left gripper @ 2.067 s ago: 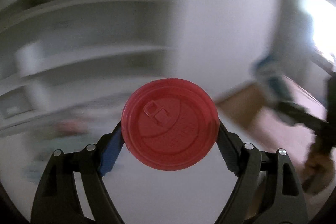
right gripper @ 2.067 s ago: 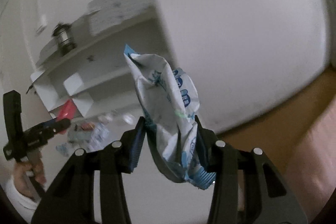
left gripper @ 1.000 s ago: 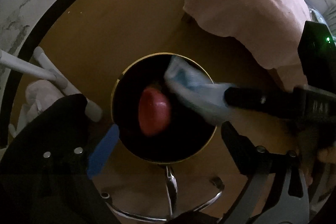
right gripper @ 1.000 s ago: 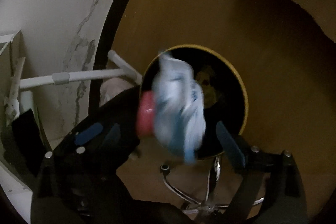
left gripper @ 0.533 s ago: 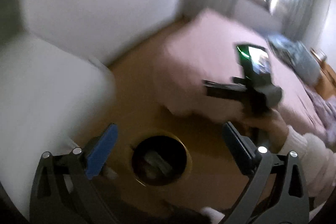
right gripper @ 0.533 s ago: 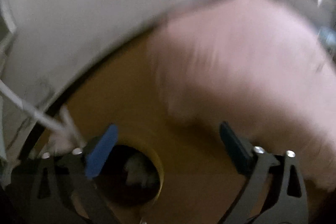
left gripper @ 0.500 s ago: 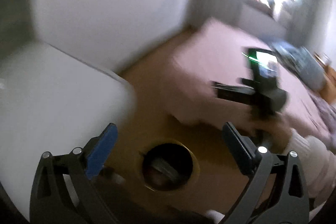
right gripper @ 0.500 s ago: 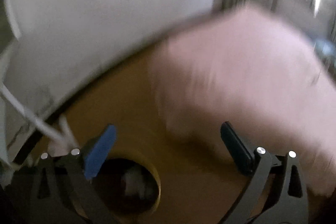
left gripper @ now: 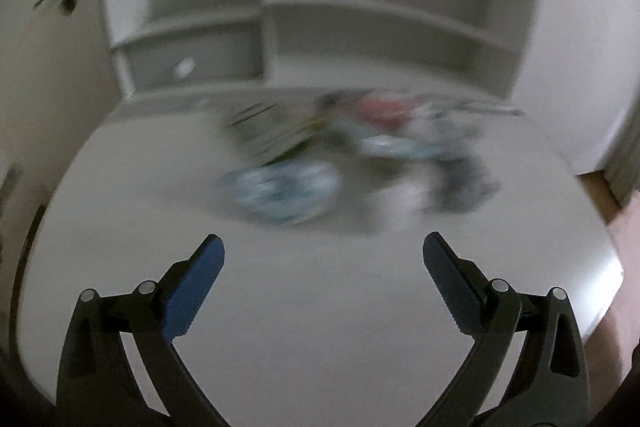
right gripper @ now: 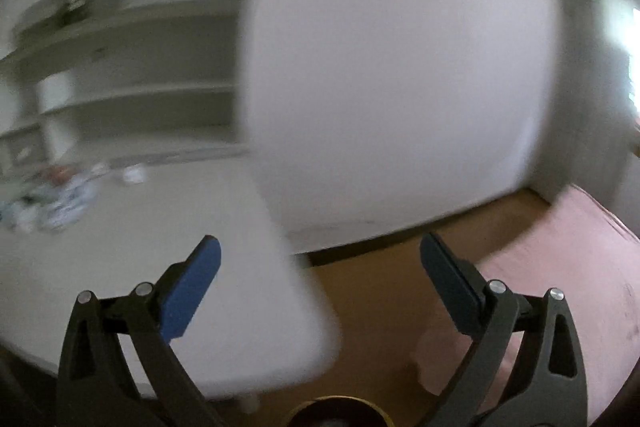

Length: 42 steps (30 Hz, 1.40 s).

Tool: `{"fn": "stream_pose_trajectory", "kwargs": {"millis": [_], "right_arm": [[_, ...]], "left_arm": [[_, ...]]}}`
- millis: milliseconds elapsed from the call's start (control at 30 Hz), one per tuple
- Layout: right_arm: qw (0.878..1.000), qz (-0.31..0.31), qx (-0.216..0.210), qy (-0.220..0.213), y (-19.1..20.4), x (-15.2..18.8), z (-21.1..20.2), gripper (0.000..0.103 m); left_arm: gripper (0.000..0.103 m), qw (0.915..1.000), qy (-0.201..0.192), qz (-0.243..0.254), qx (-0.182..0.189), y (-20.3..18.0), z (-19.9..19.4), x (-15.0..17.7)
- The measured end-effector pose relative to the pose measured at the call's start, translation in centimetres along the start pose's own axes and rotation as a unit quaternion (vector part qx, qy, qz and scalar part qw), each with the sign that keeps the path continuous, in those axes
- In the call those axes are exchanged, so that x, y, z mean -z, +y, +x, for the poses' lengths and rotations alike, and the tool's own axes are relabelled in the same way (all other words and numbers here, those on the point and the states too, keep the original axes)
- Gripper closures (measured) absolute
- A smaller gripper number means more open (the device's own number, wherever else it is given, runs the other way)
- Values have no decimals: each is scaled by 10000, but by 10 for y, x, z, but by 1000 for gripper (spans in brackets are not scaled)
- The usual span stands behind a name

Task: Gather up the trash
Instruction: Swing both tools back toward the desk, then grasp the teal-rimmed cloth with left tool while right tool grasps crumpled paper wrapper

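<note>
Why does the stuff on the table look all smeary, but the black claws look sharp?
Left wrist view: the trash pile on the white table is motion-blurred, while the left gripper, fixed to the camera, looks crisp. Right wrist view: shelves streak sideways; the right gripper looks sharp; window glare at right.

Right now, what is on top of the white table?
On the white table lies a blurry pile of trash: crumpled blue-and-white wrappers, something red, some grey bits. The blur hides what each piece is and anything underneath the pile.
</note>
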State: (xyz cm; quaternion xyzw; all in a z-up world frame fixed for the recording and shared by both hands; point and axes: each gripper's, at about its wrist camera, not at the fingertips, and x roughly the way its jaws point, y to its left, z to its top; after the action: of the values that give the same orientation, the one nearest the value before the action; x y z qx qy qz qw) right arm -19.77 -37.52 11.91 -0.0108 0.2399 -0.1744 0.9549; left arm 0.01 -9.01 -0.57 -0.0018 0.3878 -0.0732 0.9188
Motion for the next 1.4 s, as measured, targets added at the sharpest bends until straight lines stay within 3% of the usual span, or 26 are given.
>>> {"fn": "stream_pose_trajectory", "kwargs": {"millis": [100,233,367,500,533,567,600,633,733,800,867,900,933,1100,1400], "right_arm": [[9968,-312,-733,116,69,-14,13,7],[9847,-166,-1678,445,144,-34,33,7],[9741,-185,-2012,1012,209,-48,70,7],[9719,-320,-1898,1356,242,-58,104,9],[9716,-338,-1849,1437,247,-58,111,12],[9707,-339,-1809,1542,254,-58,119,30],[9692,-318,-1801,1648,259,-52,130,49],[9667,-278,-1843,1754,257,-51,136,51],[9642,-265,-1964,1761,251,-48,138,51],[9627,-382,-2027,1753,254,-45,138,52],[9573,-382,-2214,1819,256,-40,140,53],[9533,-386,-2303,1914,257,-37,139,64],[9533,-414,-2293,1921,258,-36,138,67],[9668,-247,-2142,1370,243,-44,119,68],[9750,5,-1921,1115,210,-45,117,68]], "left_arm": [[7,9997,163,151,-62,27,15,-5],[7,9984,473,291,-38,36,43,-13],[7,9967,584,559,43,31,71,-23],[7,9962,626,522,305,34,90,-33],[7,9959,655,521,335,35,92,-33],[13,9960,617,546,338,34,92,-34],[22,9960,582,548,411,34,92,-35],[27,9960,548,561,431,33,91,-35],[45,9953,500,732,393,27,88,-33],[65,9944,479,870,354,20,88,-33],[75,9943,457,892,370,15,86,-31],[77,9943,444,898,363,13,84,-30],[78,9946,395,902,321,11,82,-29],[81,9964,75,804,242,15,68,-28],[81,9955,54,948,50,8,66,-28]]}}
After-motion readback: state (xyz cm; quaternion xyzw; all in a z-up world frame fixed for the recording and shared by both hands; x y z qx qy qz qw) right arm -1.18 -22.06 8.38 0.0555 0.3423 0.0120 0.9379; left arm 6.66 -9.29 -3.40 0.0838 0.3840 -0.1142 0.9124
